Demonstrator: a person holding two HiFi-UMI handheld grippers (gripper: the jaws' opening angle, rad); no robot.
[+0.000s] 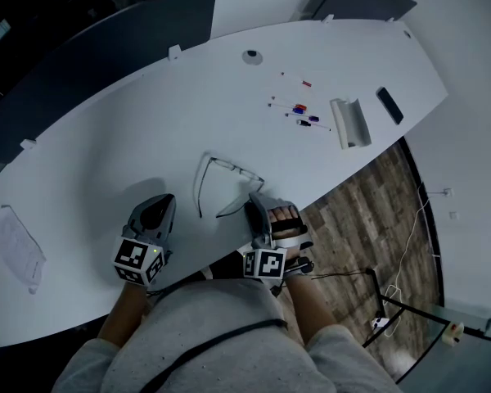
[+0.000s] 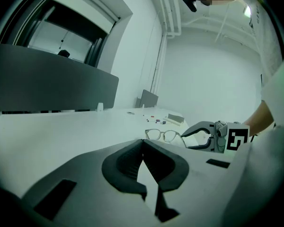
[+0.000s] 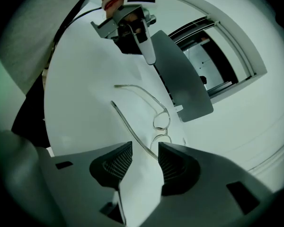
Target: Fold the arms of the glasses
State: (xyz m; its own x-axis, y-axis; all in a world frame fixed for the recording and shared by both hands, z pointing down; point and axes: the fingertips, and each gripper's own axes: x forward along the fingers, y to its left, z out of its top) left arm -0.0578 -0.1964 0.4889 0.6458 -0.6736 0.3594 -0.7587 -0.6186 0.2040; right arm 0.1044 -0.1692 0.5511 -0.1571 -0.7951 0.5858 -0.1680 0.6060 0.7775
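A pair of thin-framed glasses lies on the white table with both arms unfolded toward me. My right gripper is open at the end of the right arm. In the right gripper view that arm runs between the jaws with neither pad pressing on it. My left gripper is shut and empty, off to the left of the left arm. The left gripper view shows its closed jaws, the glasses beyond them and the right gripper.
Several pens, a white tray and a black phone lie at the far right of the table. A sheet of paper lies at the left. The table's edge runs close to my body, with wood floor and cables to the right.
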